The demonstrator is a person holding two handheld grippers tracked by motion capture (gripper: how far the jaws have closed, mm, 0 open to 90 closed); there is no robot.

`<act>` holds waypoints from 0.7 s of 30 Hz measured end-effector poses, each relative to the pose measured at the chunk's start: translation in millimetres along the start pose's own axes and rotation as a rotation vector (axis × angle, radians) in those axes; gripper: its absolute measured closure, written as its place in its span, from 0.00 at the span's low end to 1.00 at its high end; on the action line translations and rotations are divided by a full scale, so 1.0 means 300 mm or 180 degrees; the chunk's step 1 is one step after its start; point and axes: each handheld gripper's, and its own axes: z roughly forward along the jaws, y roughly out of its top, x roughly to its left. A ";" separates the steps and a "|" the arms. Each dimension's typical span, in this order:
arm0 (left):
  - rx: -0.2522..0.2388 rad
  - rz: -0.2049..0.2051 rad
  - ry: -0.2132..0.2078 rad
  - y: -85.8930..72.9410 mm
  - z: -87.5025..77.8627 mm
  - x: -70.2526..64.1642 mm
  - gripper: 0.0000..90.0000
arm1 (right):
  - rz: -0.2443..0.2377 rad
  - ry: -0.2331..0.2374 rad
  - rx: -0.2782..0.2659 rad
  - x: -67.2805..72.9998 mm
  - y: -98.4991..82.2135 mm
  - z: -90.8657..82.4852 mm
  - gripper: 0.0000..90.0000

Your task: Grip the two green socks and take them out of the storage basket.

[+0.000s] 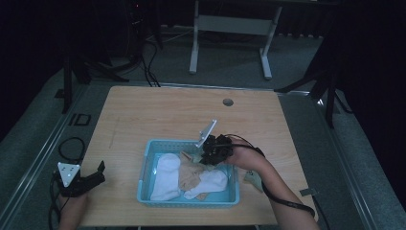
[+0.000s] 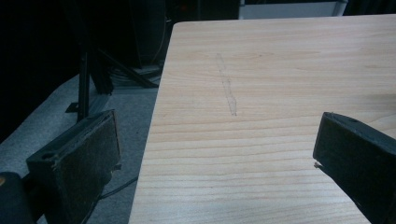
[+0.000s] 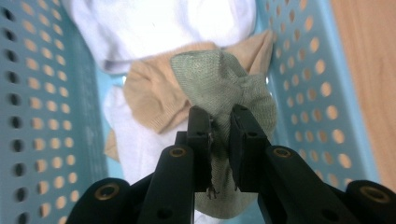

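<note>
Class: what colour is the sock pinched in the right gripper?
Grey-green sock, clearest in the right gripper view.

Basket (image 1: 145, 165) light blue, walls dotted with rows of round holes. Sock (image 3: 223, 86) in the black right gripper (image 3: 219, 123) grey-green, fine knit. Two socks (image 1: 165, 177) white, one (image 1: 191, 172) beige. Table (image 1: 158, 112) pale wood grain with a faint pencil-like streak. Left gripper (image 1: 98, 173) black, plate grey

We see a dim lab or studio: a lone wooden bench (image 1: 158, 110) on grey carpet (image 1: 230, 62), black tripod stands (image 1: 330, 81), loose cables (image 1: 149, 62).
</note>
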 end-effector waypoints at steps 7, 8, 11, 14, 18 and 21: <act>0.0005 0.0004 0.0004 0.000 0.000 0.000 0.00 | -0.0061 -0.0056 -0.0175 0.015 0.011 -0.099 0.89; 0.0005 0.0006 0.0007 0.000 0.000 0.000 0.00 | -0.0069 -0.0054 -0.0207 0.016 0.010 -0.111 0.88; 0.0002 0.0011 0.0006 0.000 0.001 0.000 0.00 | -0.0092 -0.0062 -0.0295 0.024 0.007 -0.147 0.88; 0.0001 0.0017 0.0008 0.000 0.001 0.000 0.00 | -0.0105 -0.0137 -0.0408 0.027 -0.001 -0.205 0.88; 0.0002 0.0011 0.0010 0.001 0.001 0.000 0.00 | -0.0088 -0.0168 -0.0460 0.022 -0.008 -0.238 0.88; 0.0002 0.0016 0.0013 0.001 0.001 -0.001 0.00 | -0.0010 -0.0292 -0.0560 0.007 -0.037 -0.323 0.88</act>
